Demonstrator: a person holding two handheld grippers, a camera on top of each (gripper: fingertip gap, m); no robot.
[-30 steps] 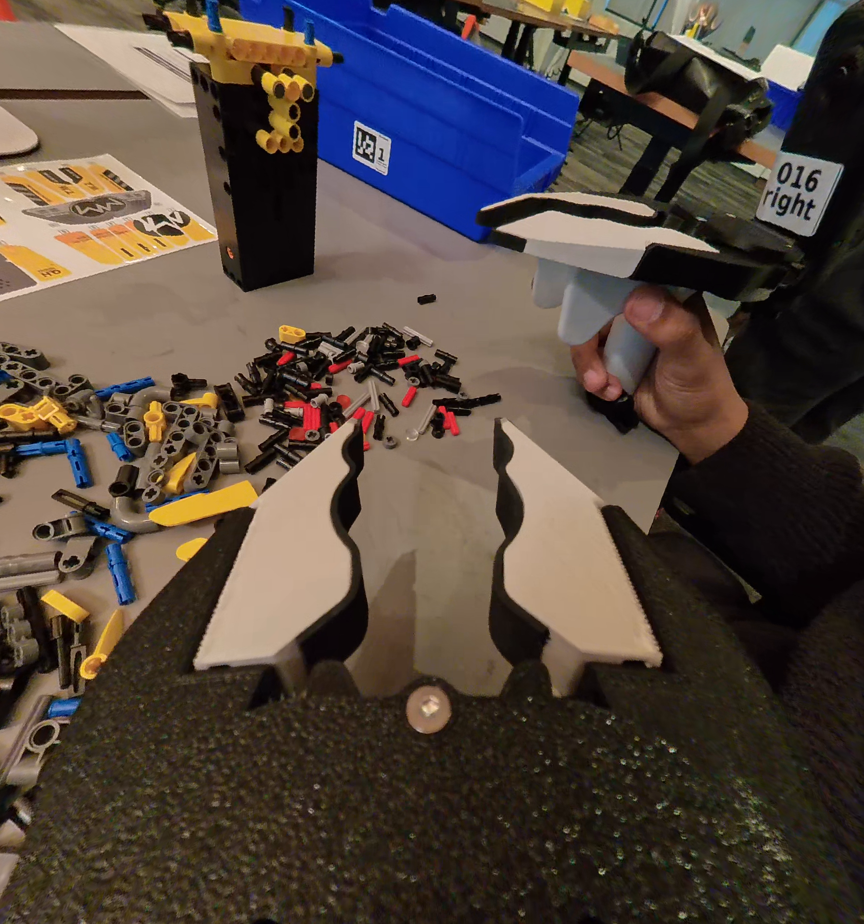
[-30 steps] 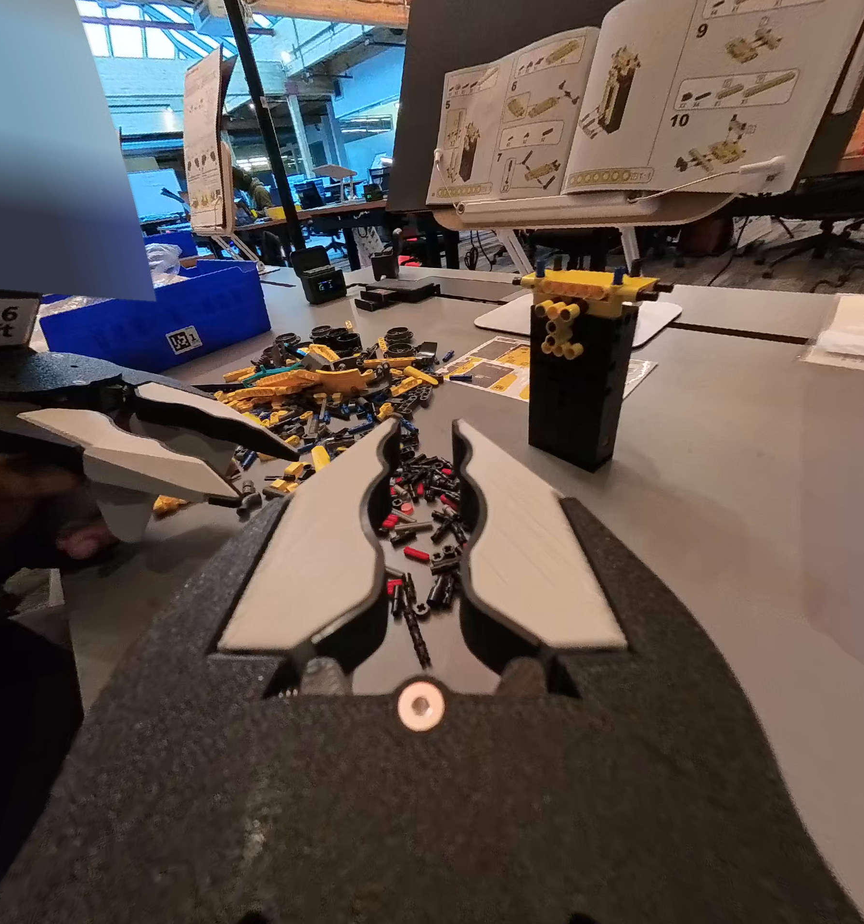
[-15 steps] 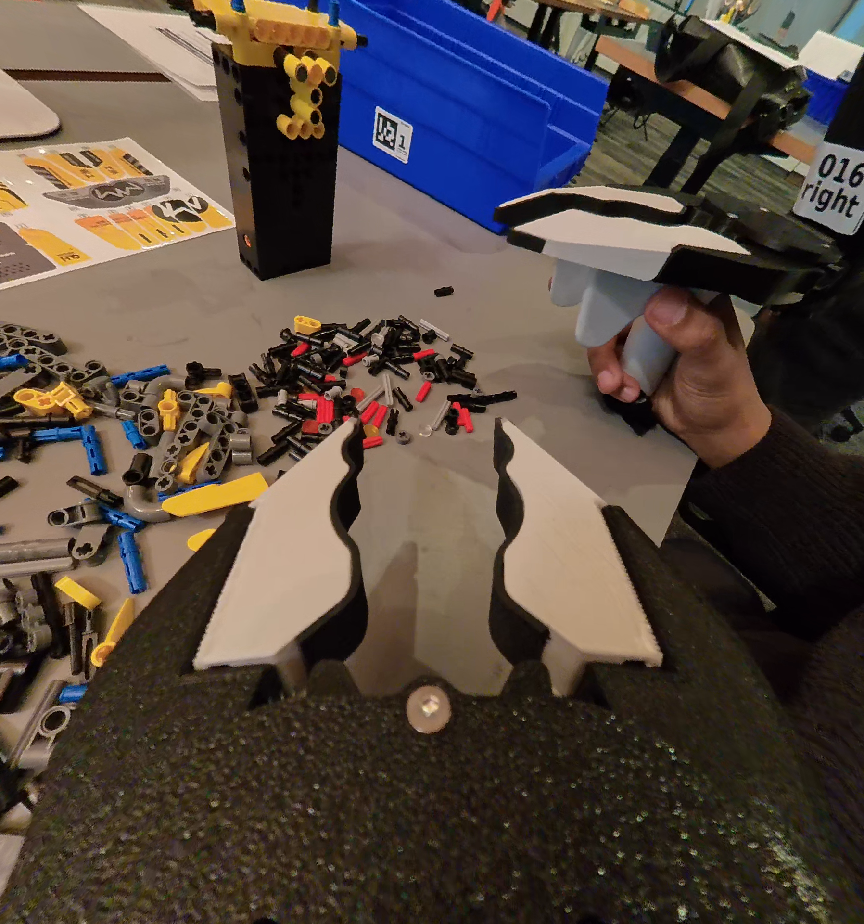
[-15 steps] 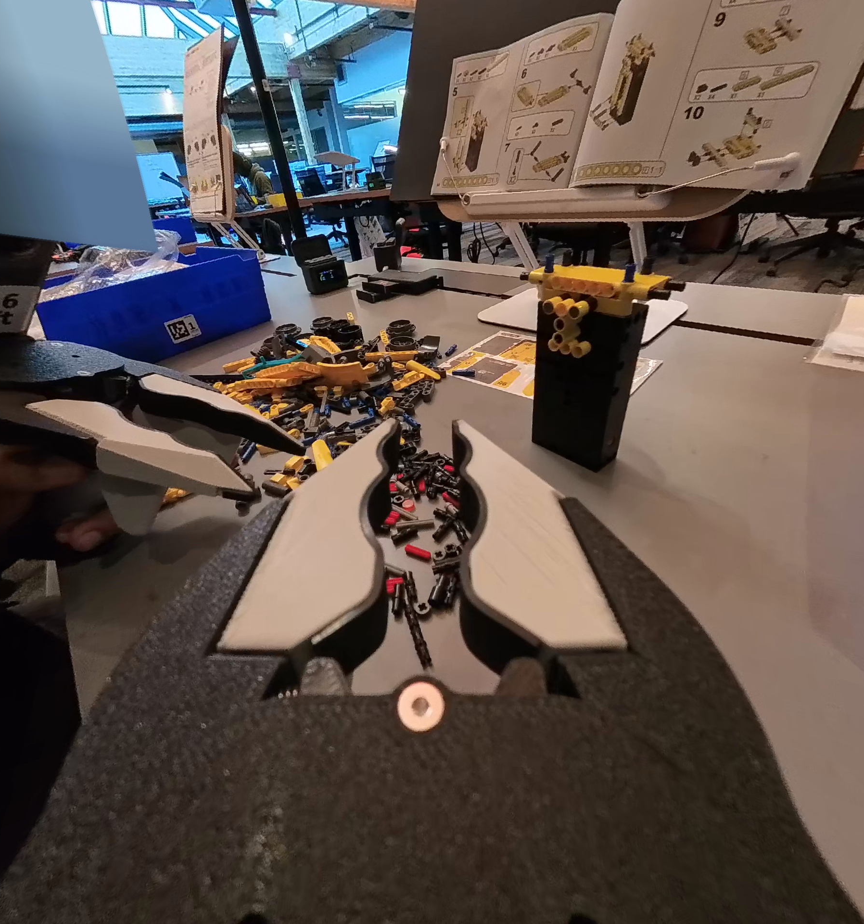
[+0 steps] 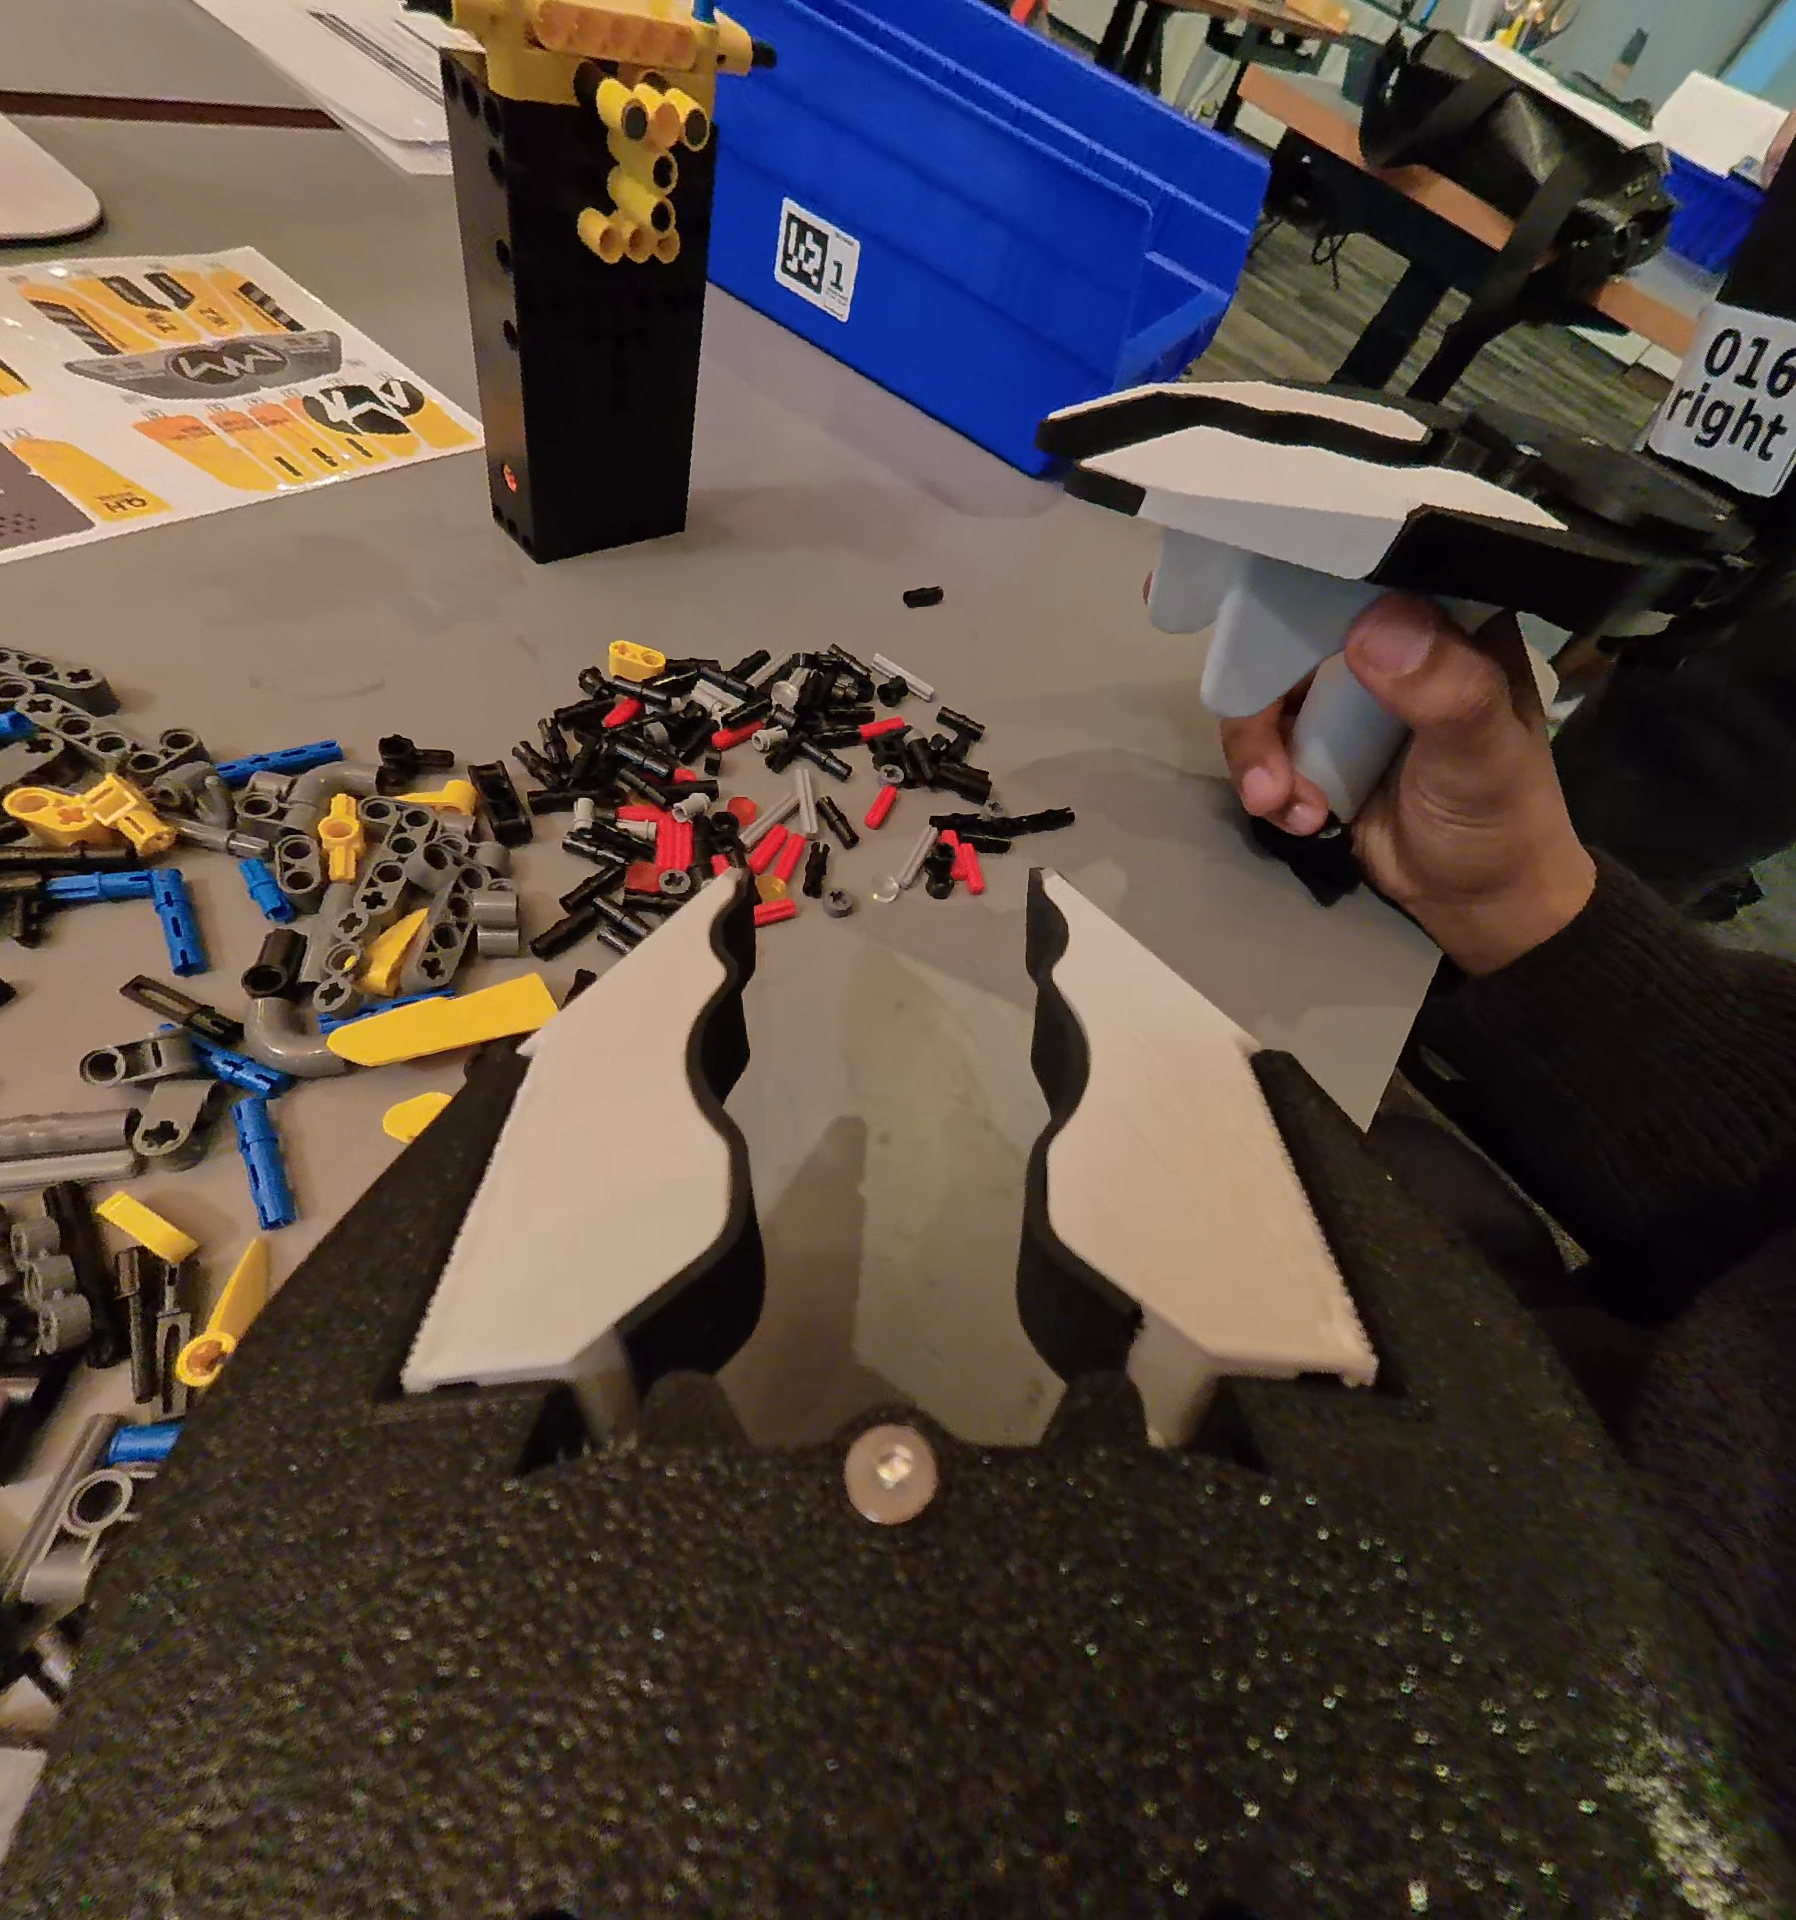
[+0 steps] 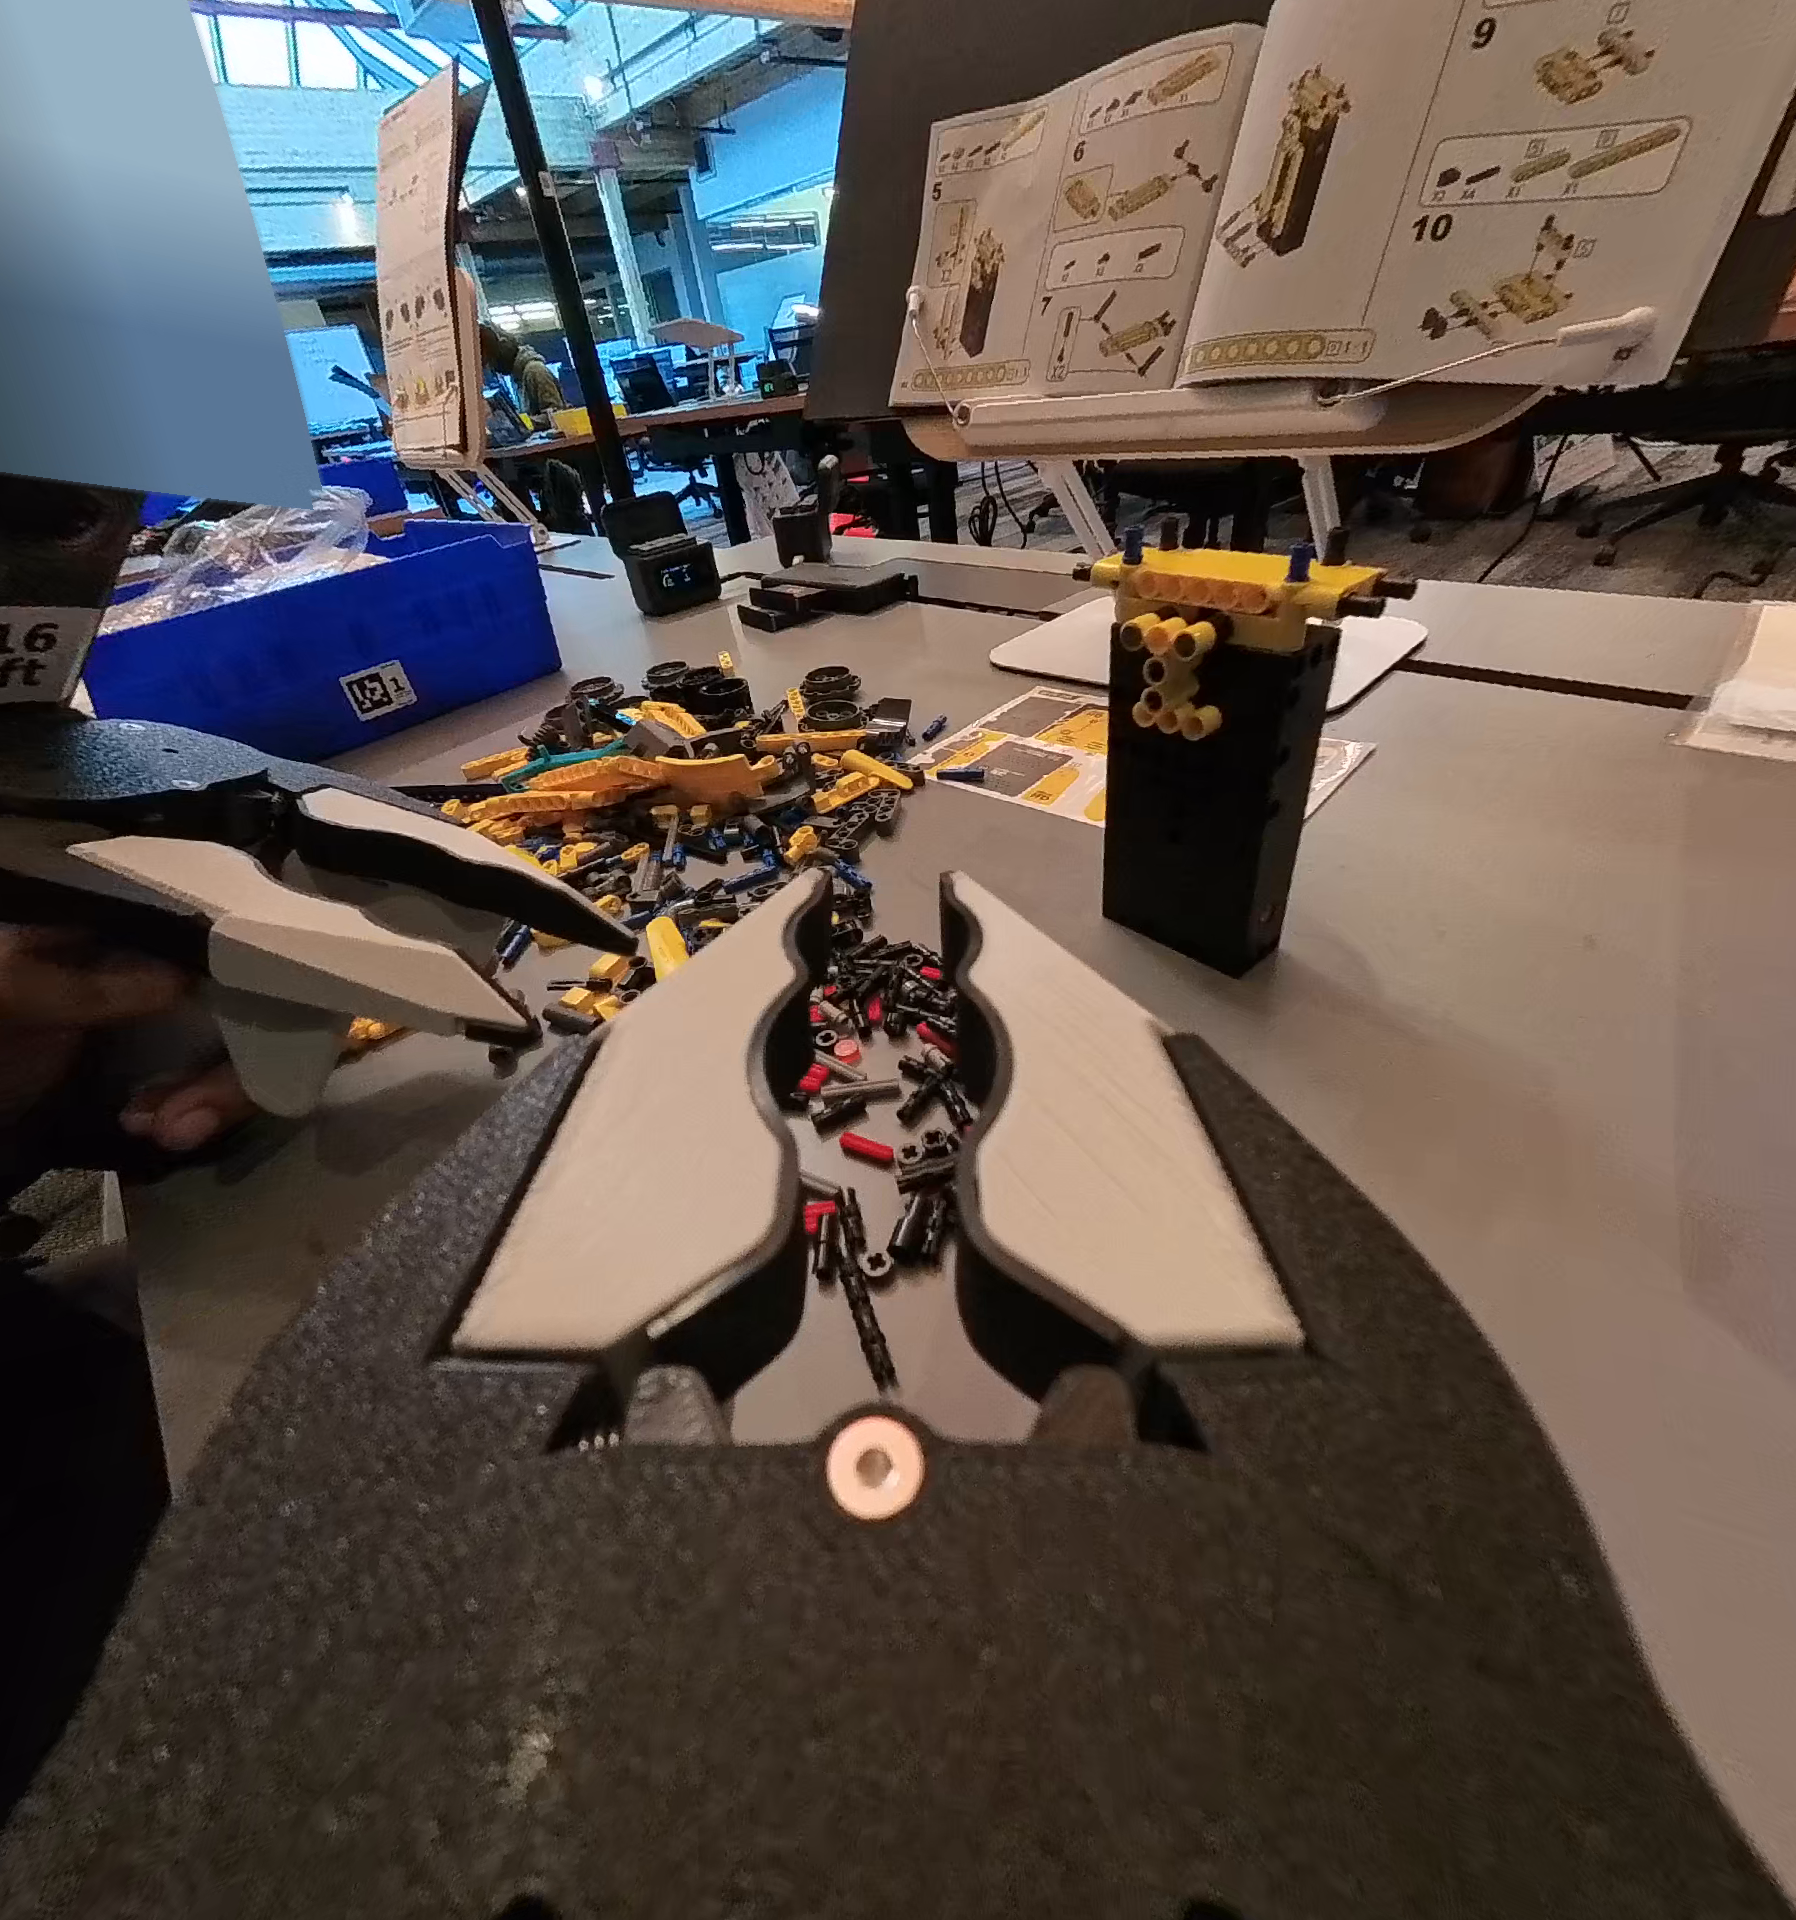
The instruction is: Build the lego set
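The left claw [image 5: 889, 894] sits low in the centre of its own view, jaws spread wide and empty, only bare grey table [image 5: 873, 540] showing between them. Its tips hover just short of the scatter of small black, red and grey pins [image 5: 769, 769] in the middle of the frame. To the left lies a spread of larger grey, blue and yellow beams and connectors [image 5: 198, 935].

The right claw [image 6: 883, 883] is likewise released, though with a narrower gap, and grips nothing; the same pins [image 6: 883, 1081] show through that gap on the table below. In the left wrist view it appears at the right edge, held by a hand [image 5: 1434, 769] in a dark sleeve, raised above the table.

A black brick tower with a yellow top [image 5: 582, 291] stands upright in the upper middle, apart from both claws. Behind it, at upper centre, is a blue bin [image 5: 977, 208]; in the right wrist view, at mid-left, clear plastic bags [image 6: 250, 551] lie in it. An open instruction booklet [image 6: 1289, 187] rests on a stand at upper right.
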